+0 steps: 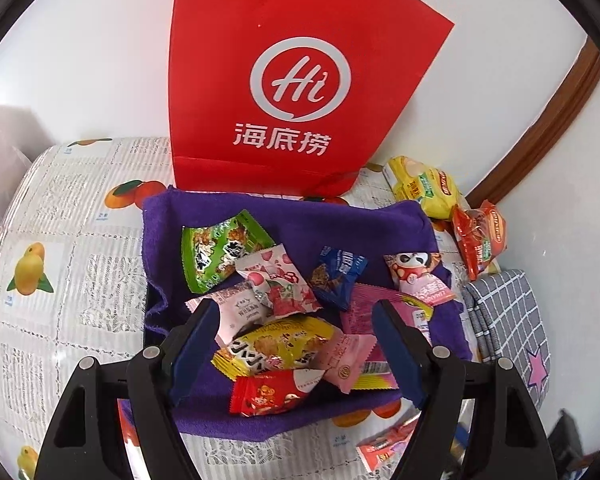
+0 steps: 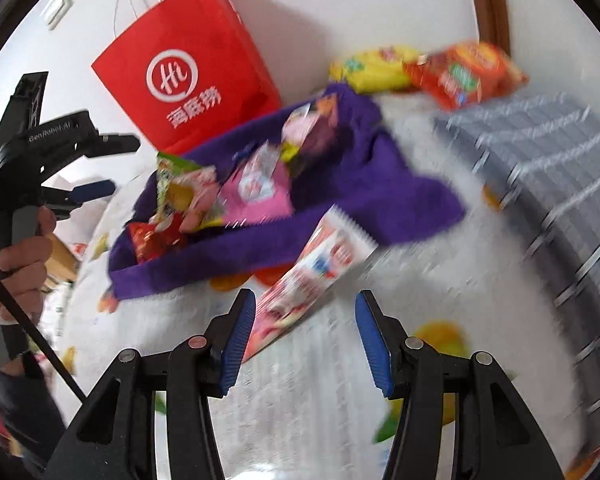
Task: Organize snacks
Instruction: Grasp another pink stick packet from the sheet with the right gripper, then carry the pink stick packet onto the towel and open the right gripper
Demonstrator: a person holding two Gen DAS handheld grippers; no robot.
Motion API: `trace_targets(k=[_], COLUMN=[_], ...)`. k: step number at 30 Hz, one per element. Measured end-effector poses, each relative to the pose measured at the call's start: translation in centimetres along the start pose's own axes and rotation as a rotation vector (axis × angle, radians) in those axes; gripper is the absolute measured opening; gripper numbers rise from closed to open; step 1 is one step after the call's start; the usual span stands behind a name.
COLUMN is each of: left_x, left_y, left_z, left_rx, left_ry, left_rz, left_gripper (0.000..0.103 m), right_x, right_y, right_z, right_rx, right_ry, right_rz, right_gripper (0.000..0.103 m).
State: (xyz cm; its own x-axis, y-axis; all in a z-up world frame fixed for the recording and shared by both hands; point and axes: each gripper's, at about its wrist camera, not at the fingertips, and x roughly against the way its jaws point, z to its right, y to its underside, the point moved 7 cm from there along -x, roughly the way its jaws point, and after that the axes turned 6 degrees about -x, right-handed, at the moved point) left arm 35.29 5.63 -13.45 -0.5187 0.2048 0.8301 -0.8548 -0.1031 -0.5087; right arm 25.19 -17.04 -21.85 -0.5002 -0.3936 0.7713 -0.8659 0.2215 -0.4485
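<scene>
Left gripper (image 1: 296,320) hangs over the purple towel (image 1: 292,220), jaws apart, nothing clamped; snack packets lie loose between and beneath them. Pile on the towel: green packet (image 1: 220,248), yellow packet (image 1: 276,344), red packet (image 1: 272,394), blue packet (image 1: 338,276), several pink ones. Red paper bag (image 1: 284,72) stands behind the towel against the wall. Yellow bag (image 1: 424,190) and orange bag (image 1: 478,236) sit off the towel to the right, beside a grey checked cloth (image 1: 504,320). Right gripper (image 2: 306,328), view blurred, jaws apart; a long pink-and-white packet (image 2: 316,276) lies on the tablecloth (image 2: 308,380) just ahead, its near end by the left pad, not pinched. A hand (image 2: 24,264) holds the left gripper's handle.
</scene>
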Motion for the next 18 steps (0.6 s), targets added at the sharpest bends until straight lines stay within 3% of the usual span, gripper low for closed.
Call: trace_targets(k=[5,7,9,12,18], left_x=[0.4,0.5,0.5,0.6,0.9], left_y=[0.0,0.0,0.0,0.0,0.0], left_z=[0.6,0.6,0.4,0.1,0.4], left_rx=[-0.014,-0.014,-0.006,0.008,-0.002], left_ry=[0.01,0.01,0.013,0.017,0.02], left_rz=[-0.004,-0.006,-0.007,-0.011,-0.013], left_gripper=[0.077,0.077,0.077,0.077,0.077], right_x=[-3.3,-3.5,-3.8,-3.7,-0.6], right_y=[0.5,0.2,-0.2,-0.2,-0.4], right_z=[-0.3,-0.4,-0.2,0.2,0.4], right_rx=[-0.083,-0.097,-0.11,-0.133,-0.096], right_ry=[0.021,0.033,0.068,0.068,0.035], right_rz=[-0.057,-0.027,-0.021,-0.018,-0.007], right_gripper=[0.053,0.053,0.034,0.026,0.02])
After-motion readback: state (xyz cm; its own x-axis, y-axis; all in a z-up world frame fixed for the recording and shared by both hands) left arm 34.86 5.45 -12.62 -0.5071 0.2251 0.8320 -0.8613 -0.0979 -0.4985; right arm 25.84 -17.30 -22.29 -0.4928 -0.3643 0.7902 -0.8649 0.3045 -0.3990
